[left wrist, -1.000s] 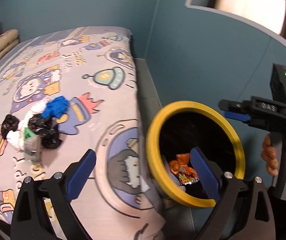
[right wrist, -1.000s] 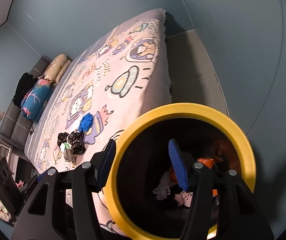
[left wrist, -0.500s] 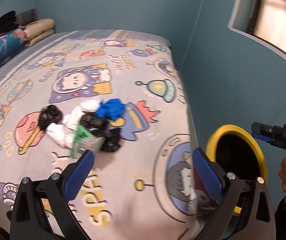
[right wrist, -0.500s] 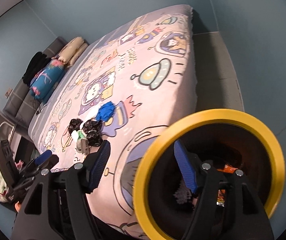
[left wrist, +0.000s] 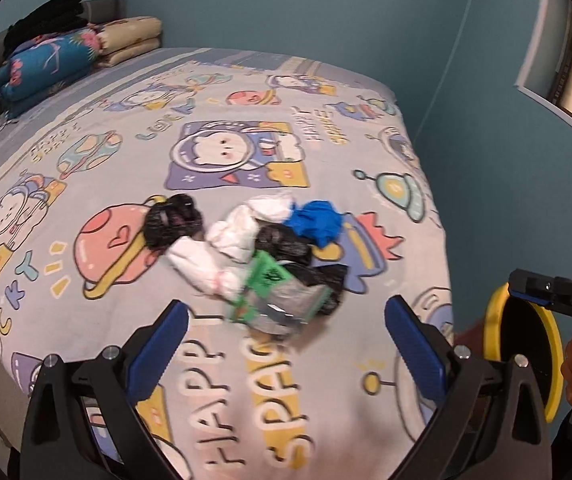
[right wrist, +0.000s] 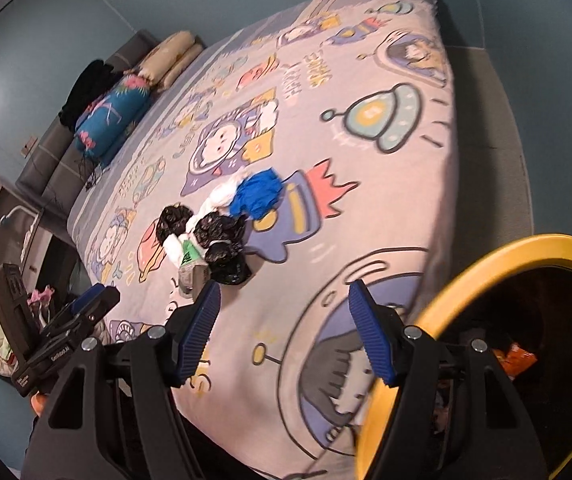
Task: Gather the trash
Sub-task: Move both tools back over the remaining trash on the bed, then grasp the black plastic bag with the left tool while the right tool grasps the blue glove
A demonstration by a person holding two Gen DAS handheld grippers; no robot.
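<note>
Both tools empty, left tool spread wide and right tool partly spread, jaws apart over the cartoon-print bed, trash pile of crumpled black, white, blue bits just ahead mid-bed, yellow-rimmed bin off the bed's right edge.

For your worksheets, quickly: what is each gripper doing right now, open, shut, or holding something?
Left gripper: open, holding nothing.
Right gripper: open, holding nothing.
</note>
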